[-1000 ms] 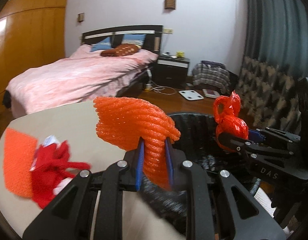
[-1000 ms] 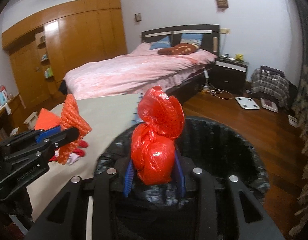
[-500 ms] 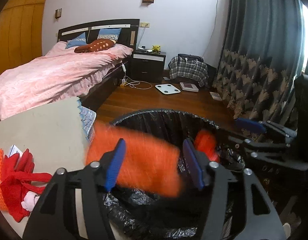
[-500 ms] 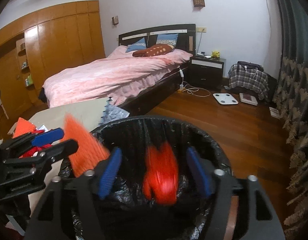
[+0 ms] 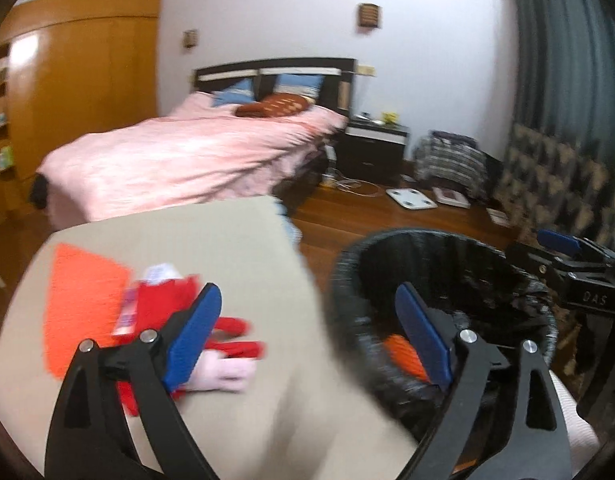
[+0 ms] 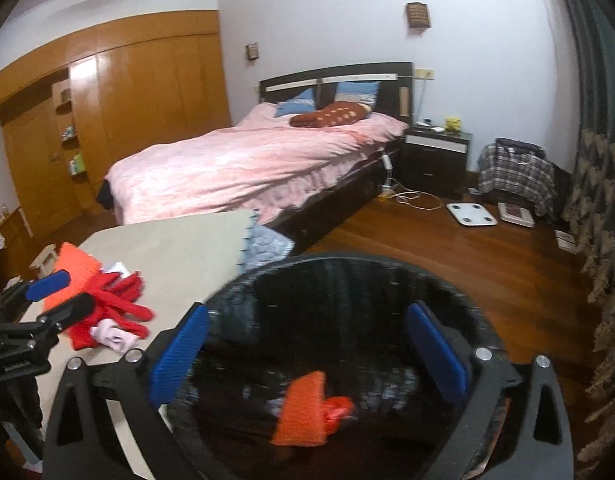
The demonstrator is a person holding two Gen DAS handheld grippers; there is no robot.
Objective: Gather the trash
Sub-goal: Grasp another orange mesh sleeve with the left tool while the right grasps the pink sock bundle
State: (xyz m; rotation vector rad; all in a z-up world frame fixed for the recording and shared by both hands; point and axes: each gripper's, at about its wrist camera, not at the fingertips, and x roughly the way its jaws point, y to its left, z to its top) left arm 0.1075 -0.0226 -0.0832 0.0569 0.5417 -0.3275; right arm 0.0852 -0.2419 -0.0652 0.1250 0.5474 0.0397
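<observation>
Two hand-held grippers, both spread wide and carrying nothing. Right hand-held gripper [image 6: 307,350] hangs directly over the round bin lined with a black plastic bag [image 6: 459,300], jaws framing its mouth, which reads as a drop position. Inside at the bottom: an orange foam-net sleeve [image 6: 301,414] with a crumpled red plastic bag [image 6: 337,408] touching its right side.

Left hand-held gripper [image 5: 307,338] straddles the gap between bin rim and beige tabletop [image 5: 227,248], angled toward the leftover pile, likely lining up the next pick. Remaining trash on the tabletop: a flat orange foam-net sheet [image 5: 81,300], a red plastic bag with loose handles [image 5: 235,344] lying over its right edge, and a small pale pink wad [image 6: 113,336] touching the red bag (material unclear, left view is motion-blurred).

Bin sits just beside the tabletop edge, so transfers stay short.

Writing: "DAS" on the right unit's body in the left view. Lettering on the left unit in the right view is too small to read.
</observation>
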